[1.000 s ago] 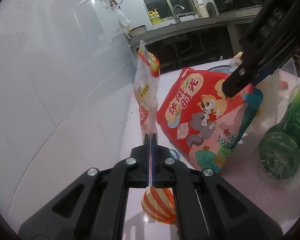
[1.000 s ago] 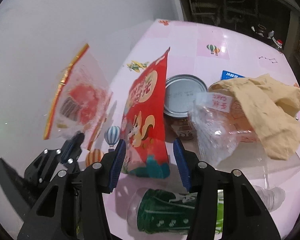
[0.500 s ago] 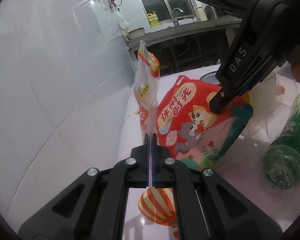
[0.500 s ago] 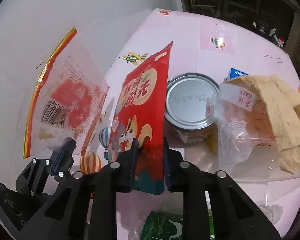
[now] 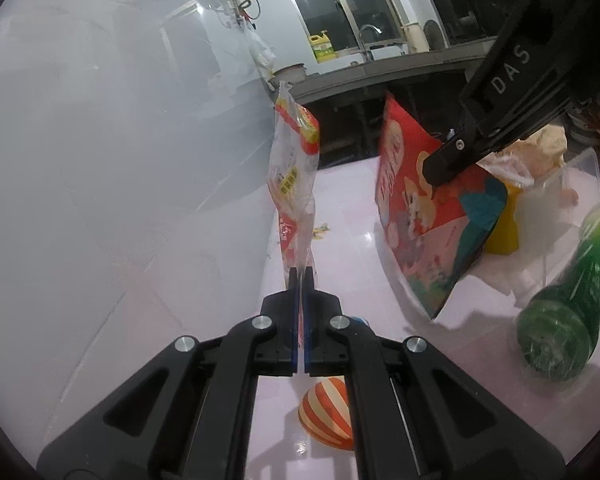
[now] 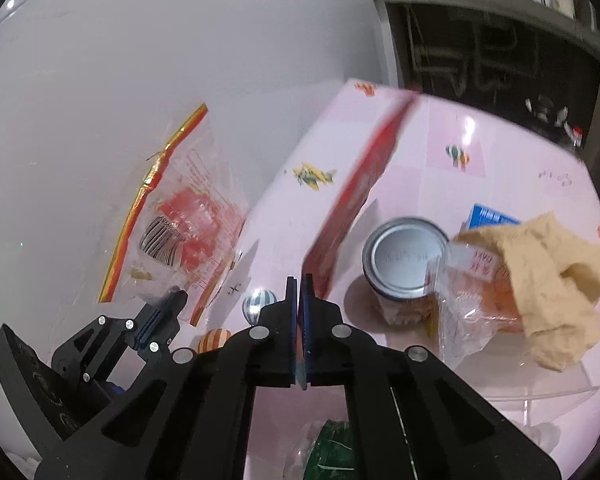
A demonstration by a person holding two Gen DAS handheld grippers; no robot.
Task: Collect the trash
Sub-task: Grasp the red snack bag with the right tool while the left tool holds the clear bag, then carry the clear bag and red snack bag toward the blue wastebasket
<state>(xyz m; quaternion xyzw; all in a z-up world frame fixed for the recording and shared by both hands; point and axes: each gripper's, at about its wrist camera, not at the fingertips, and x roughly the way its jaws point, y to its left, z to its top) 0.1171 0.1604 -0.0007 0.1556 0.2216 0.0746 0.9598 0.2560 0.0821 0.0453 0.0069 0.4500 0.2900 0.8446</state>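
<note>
My left gripper is shut on a clear wrapper with red and yellow print, which stands up from its tips; the same wrapper and left gripper show at the left of the right wrist view. My right gripper is shut on the lower edge of a red snack bag with cartoon animals. In the left wrist view that bag hangs tilted above the pink table, pinched by the right gripper.
A green plastic bottle lies on its side at the right. A tin can, a clear bag and a yellowish cloth sit on a clear tray. A white wall borders the table's left side.
My right gripper closed on the red snack bag and lifted it off the table, turning it edge-on. The left gripper kept still with its wrapper.
</note>
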